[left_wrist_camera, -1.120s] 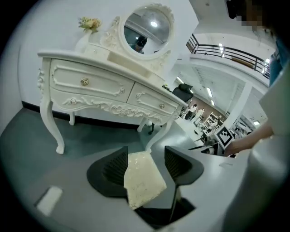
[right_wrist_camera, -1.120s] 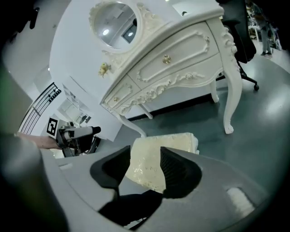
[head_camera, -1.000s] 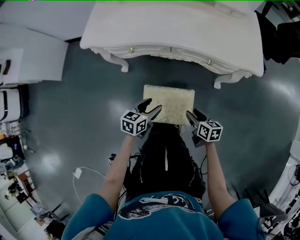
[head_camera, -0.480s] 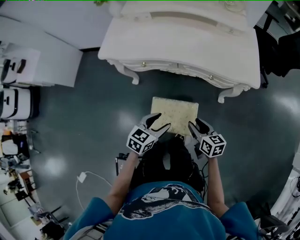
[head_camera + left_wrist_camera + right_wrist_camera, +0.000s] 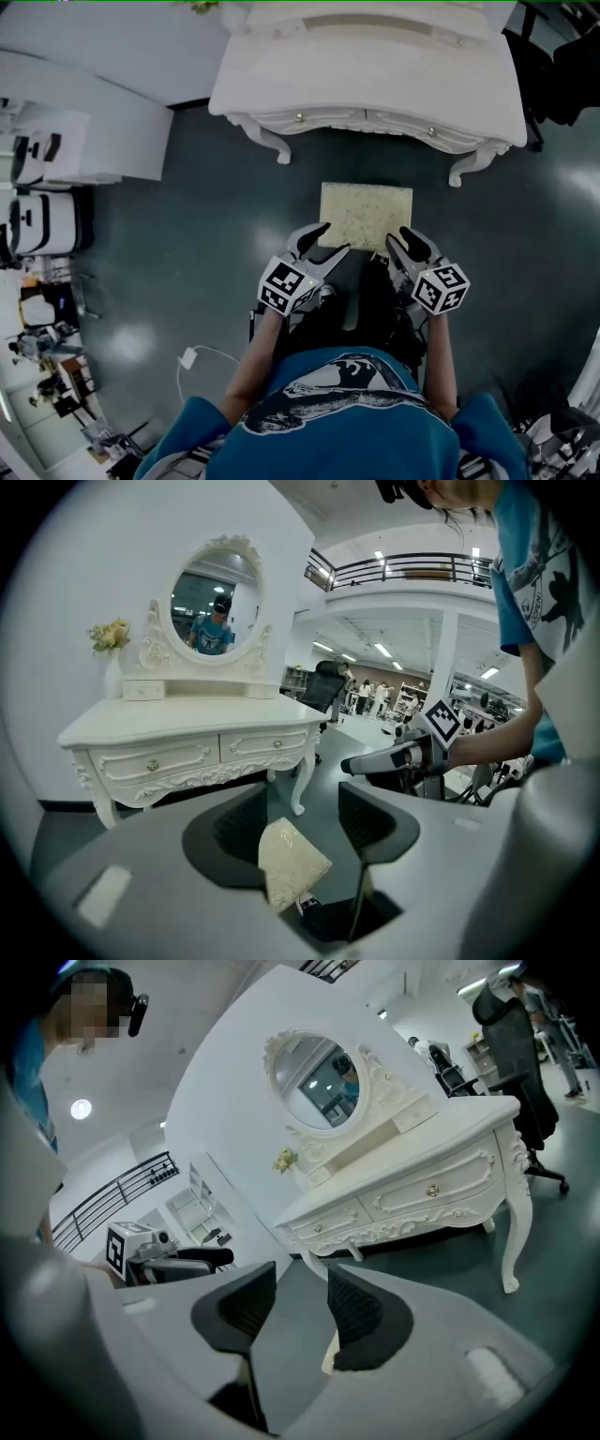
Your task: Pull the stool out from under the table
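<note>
A glossy dark grey floor meets a white wall, with a railed balcony and a black office chair beyond.

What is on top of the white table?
An oval mirror on a low drawer shelf, with flowers beside it, stands on the table. Whatever lies behind the shelf is hidden.

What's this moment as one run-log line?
cream cushioned stool: out from under white dressing table; left gripper: open, empty; right gripper: empty, jaws just been closing
</note>
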A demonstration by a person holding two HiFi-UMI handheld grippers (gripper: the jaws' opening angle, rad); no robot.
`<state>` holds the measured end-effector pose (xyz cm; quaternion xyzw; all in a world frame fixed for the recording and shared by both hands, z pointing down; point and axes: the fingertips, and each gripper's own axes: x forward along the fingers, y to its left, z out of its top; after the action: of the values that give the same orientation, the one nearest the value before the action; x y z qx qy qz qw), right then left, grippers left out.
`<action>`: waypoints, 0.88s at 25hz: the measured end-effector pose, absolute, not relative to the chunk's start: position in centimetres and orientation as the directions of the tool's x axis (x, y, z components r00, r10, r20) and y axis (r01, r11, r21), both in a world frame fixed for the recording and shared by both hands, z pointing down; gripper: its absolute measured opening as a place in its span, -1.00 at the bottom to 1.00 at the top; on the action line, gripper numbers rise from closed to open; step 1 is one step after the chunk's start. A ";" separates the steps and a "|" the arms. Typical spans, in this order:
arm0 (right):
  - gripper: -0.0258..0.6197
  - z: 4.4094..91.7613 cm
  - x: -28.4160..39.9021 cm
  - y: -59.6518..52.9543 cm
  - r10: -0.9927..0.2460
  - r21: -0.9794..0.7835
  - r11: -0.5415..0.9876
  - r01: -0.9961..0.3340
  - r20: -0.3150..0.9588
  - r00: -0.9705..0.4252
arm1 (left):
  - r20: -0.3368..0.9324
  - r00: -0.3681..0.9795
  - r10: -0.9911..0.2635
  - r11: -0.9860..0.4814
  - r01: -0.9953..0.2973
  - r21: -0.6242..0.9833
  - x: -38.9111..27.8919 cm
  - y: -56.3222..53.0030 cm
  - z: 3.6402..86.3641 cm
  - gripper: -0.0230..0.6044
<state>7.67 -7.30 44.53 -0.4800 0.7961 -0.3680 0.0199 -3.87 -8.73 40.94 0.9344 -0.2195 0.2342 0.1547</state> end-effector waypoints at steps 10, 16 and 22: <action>-0.42 40.0 2.1 -1.8 -0.831 -0.549 0.285 -0.786 0.267 -0.488 | 0.420 0.848 -0.323 -0.890 -0.424 0.171 -9.6 -2.9 38.2 -0.15; -0.44 38.7 -3.8 1.5 -0.833 -0.494 0.320 -0.808 0.260 -0.489 | 0.420 0.847 -0.326 -0.903 -0.410 0.126 -15.3 0.3 37.9 -0.18; -0.63 37.7 -6.4 4.2 -0.844 -0.449 0.320 -0.835 0.265 -0.466 | 0.394 0.856 -0.335 -0.917 -0.393 0.074 -17.5 3.1 36.6 -0.24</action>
<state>-6.42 4.15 37.66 -0.5167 0.8122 -0.2706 0.0089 -17.54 3.12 36.62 0.9603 -0.1894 0.1904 0.0760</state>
